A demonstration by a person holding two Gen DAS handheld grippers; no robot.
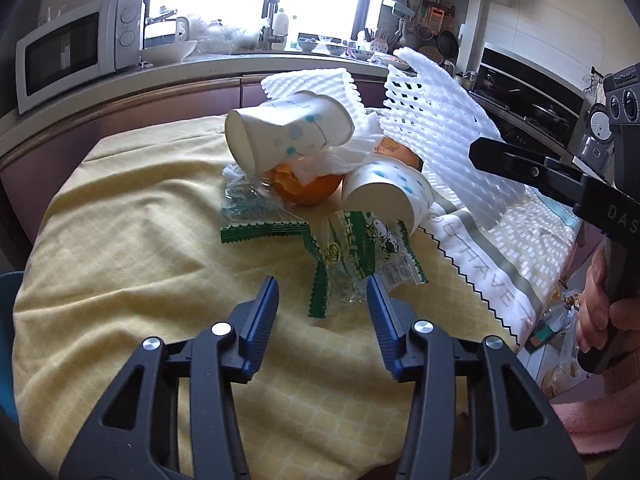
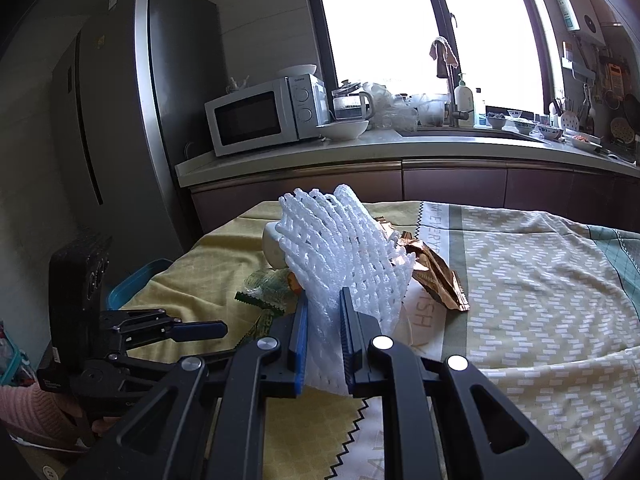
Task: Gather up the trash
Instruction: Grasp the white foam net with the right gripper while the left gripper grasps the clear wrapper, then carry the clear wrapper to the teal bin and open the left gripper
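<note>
A trash pile lies on the yellow tablecloth [image 1: 120, 240]: two tipped paper cups [image 1: 280, 128] [image 1: 384, 192], orange peel [image 1: 308, 188], a white tissue [image 1: 340, 156], green snack wrappers [image 1: 360, 252] and white foam fruit netting [image 1: 444, 120]. My left gripper [image 1: 322, 292] is open just in front of the green wrapper. My right gripper [image 2: 324, 300] is shut on the foam netting [image 2: 344, 248], which it holds lifted over the pile. A brown foil wrapper [image 2: 436, 276] lies behind the netting.
A kitchen counter [image 2: 360, 152] with a microwave [image 2: 260, 116], bowls and a sink runs behind the table. A fridge [image 2: 140, 100] stands at the left. A blue bin [image 2: 132, 284] sits beside the table's left edge. A patterned cloth [image 2: 540, 280] covers the table's right side.
</note>
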